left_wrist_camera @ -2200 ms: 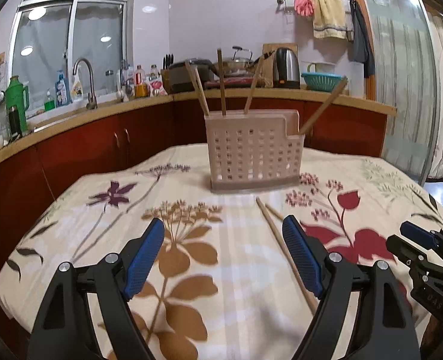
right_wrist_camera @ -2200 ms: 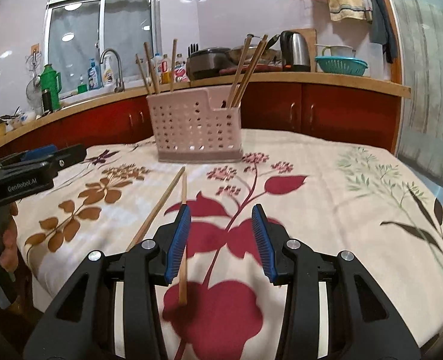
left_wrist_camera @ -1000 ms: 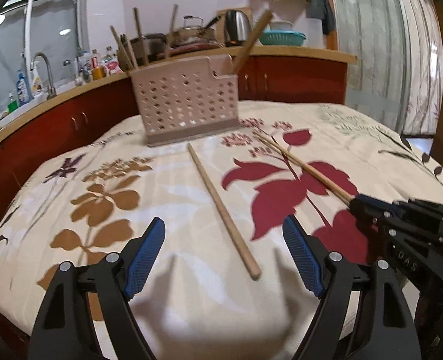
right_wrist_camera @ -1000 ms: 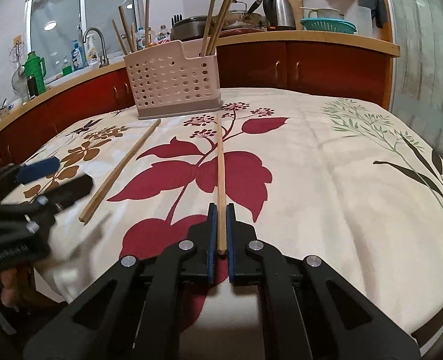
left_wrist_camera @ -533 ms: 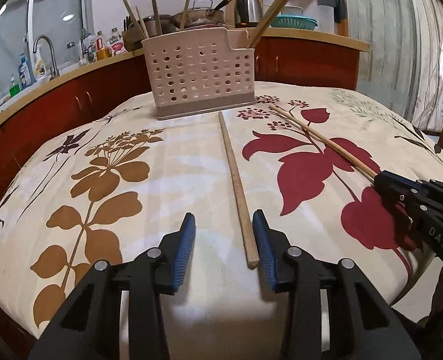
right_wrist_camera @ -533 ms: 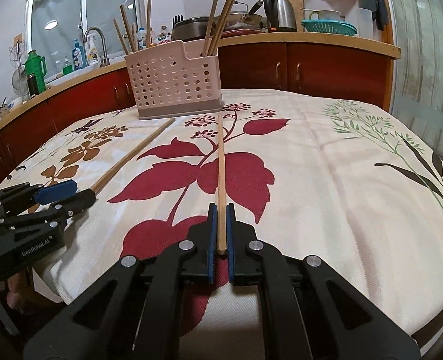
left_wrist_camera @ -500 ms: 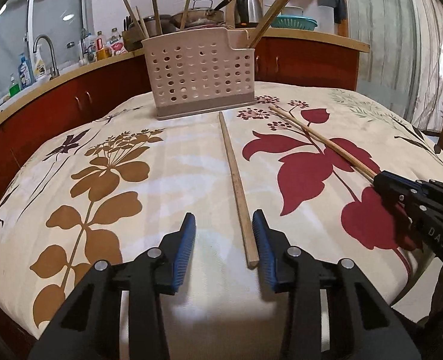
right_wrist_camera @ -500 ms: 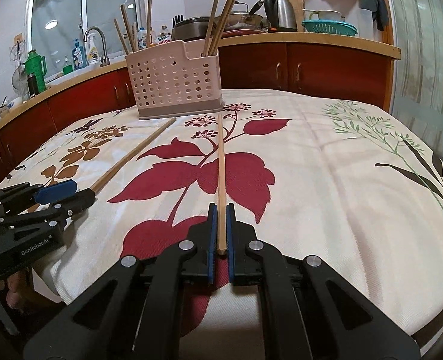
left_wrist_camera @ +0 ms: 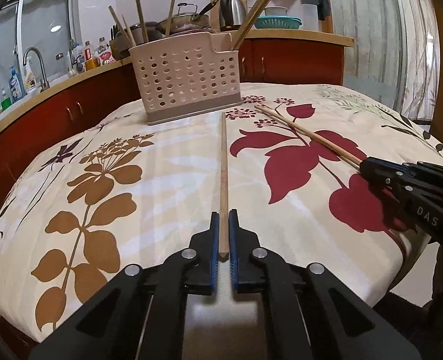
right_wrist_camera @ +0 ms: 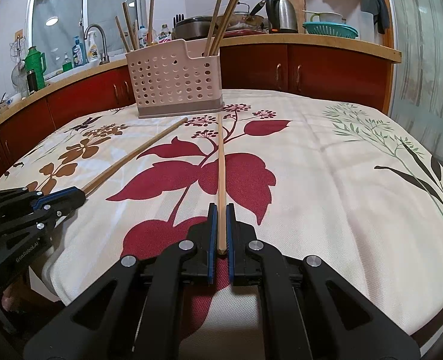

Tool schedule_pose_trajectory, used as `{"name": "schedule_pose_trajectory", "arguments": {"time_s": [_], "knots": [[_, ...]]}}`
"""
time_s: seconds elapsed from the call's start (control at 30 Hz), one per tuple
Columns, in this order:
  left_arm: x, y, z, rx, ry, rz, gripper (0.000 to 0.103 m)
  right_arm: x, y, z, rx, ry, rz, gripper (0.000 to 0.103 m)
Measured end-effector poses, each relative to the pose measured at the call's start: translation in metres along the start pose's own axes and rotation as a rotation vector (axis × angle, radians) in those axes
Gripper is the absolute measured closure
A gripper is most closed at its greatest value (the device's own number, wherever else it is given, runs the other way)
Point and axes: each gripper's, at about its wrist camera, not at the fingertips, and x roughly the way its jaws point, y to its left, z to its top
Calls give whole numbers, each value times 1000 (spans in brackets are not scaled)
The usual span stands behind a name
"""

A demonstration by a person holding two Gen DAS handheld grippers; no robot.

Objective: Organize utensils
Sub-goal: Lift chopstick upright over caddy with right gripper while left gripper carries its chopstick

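Observation:
Two wooden chopsticks lie on the flowered tablecloth (left_wrist_camera: 167,180), both reaching toward a pink perforated utensil holder (left_wrist_camera: 188,79) that has several chopsticks standing in it. My left gripper (left_wrist_camera: 224,219) is shut on the near end of the thicker brown chopstick (left_wrist_camera: 223,162). My right gripper (right_wrist_camera: 220,210) is shut on the near end of the thinner pale chopstick (right_wrist_camera: 220,162). In the left wrist view, the right gripper (left_wrist_camera: 368,165) sits at the right with the pale chopstick (left_wrist_camera: 305,132) running out of it. In the right wrist view, the left gripper (right_wrist_camera: 77,193) holds the brown chopstick (right_wrist_camera: 137,156), and the holder (right_wrist_camera: 176,84) stands straight ahead.
A red-fronted kitchen counter (right_wrist_camera: 311,69) runs behind the table, with a sink tap (right_wrist_camera: 97,37), bottles, a kettle (right_wrist_camera: 283,15) and a teal colander (right_wrist_camera: 329,31) on it. The table's near edge drops off just under both grippers. A curtained glass door (left_wrist_camera: 371,39) is at the right.
The left gripper's jaws have come together from wide apart onto the brown chopstick's near end. The right gripper has kept still, shut on the pale chopstick.

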Motion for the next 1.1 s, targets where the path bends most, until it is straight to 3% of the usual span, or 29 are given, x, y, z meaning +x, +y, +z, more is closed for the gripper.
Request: {"name": "schedule_pose_trajectory", "arguments": {"time_s": [1.1], "knots": [[-104,50,61,-87,-282,94,96,-87,23,71,-71,-259,-11,97]]}}
